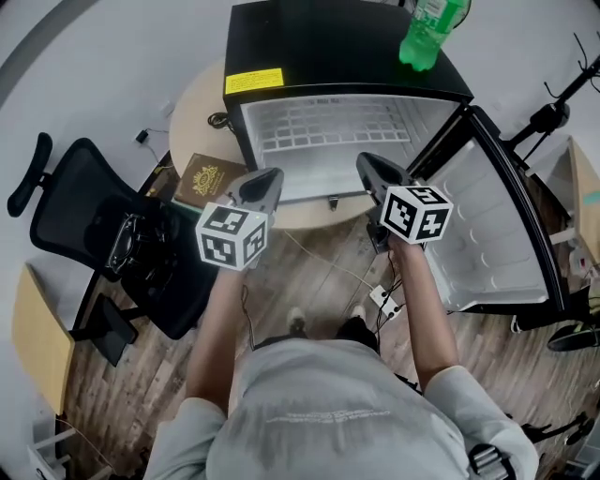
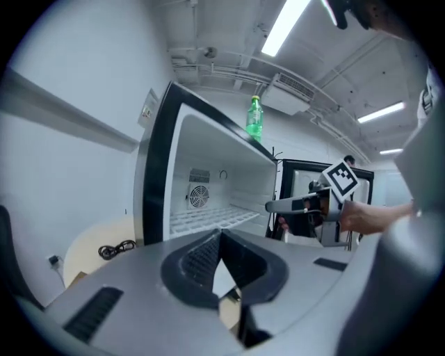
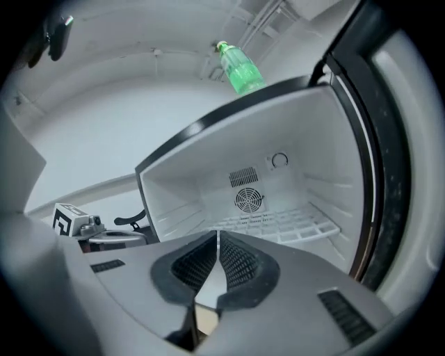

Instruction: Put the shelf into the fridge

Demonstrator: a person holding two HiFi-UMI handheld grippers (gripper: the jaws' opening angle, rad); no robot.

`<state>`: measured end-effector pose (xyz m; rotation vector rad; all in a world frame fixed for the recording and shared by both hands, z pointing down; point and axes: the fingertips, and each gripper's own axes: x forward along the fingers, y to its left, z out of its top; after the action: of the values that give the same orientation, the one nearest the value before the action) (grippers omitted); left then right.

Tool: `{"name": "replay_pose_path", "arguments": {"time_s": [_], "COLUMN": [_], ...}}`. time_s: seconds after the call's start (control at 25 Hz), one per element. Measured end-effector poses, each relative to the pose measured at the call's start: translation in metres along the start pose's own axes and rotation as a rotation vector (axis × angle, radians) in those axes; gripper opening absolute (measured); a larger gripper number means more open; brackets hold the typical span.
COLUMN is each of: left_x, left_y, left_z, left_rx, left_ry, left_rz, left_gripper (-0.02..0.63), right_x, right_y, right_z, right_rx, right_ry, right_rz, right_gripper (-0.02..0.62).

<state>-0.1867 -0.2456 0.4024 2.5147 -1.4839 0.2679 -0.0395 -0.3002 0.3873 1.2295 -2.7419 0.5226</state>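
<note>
The fridge (image 1: 319,47) stands open on a round table (image 1: 192,122), its door (image 1: 497,234) swung wide to the right. The white wire shelf (image 1: 328,127) already lies flat inside. The left gripper (image 1: 267,178) and right gripper (image 1: 370,164) hang just before the opening, jaws closed on nothing. The remaining care is probably to check that the shelf sits level on its ledges, without jolting the bottle (image 1: 429,28) on top.

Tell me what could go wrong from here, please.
The green plastic bottle stands near the edge of the black mini fridge's top; a knock may topple it.
The open fridge door hangs beside the shut, empty right tool; a swing could hit it.
A white power strip lies on the wooden floor by the person's shoes; tripping is possible.
</note>
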Motion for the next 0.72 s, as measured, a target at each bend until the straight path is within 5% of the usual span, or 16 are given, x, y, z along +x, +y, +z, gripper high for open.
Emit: {"name": "replay_pose_path", "arguments": {"time_s": [0.44,0.72], "left_x": [-0.067,-0.104], "left_y": [-0.009,-0.015], "left_z": [0.074,0.093], "left_rx": [0.168,0.221], "left_ry": [-0.175,-0.242], "left_rz": [0.007,0.04], "left_gripper": [0.02,0.02], "right_x": [-0.087,-0.119], "right_y": [0.057,0.087], "right_z": [0.059,0.075], "right_rx": [-0.302,-0.386], "right_ry": [-0.124,-0.178], "right_rz": [0.002,0.008], "right_gripper": [0.018,0.017]}}
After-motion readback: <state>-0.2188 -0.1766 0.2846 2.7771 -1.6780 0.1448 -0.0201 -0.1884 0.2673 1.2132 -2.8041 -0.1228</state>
